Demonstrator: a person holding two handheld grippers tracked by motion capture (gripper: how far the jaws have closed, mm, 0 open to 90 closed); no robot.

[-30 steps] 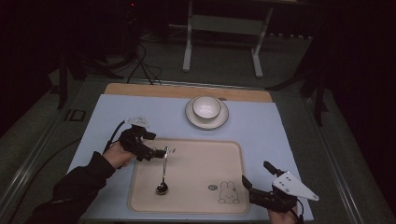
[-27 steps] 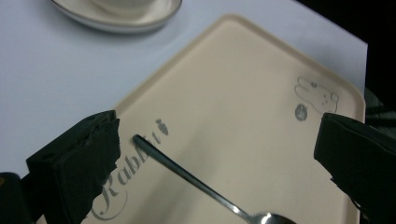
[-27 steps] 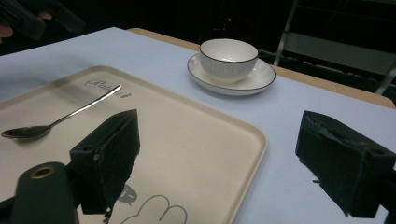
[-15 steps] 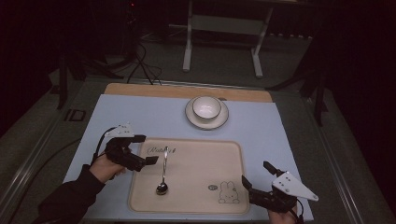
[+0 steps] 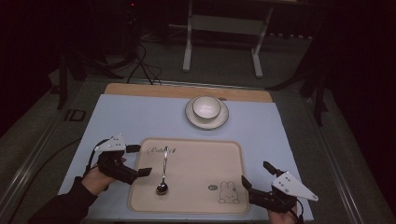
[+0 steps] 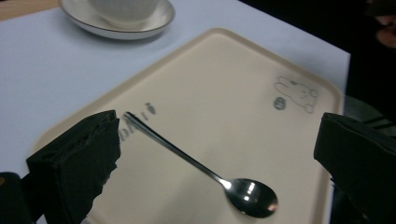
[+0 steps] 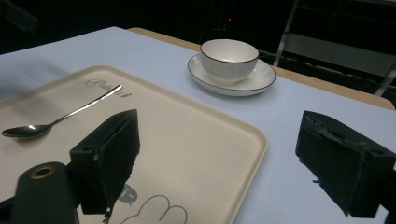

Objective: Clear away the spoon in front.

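Nearest us, at the front right corner of the tray, our right tongs rest low with the jaws spread and nothing between them, parked clear so they do not crowd the work. At the tray's left edge our left tongs hover just beside the spoon, jaws wide apart and released, lined up on the handle rather than touching it. We judge that gap is kept so the jaws can close around the thin stem. The spoon lies flat on the tray's left half, bowl toward us, handle pointing away toward the printed lettering. Farther back on the table, well apart from the tray, the cup sits upright on its saucer, probably where the spoon belongs.
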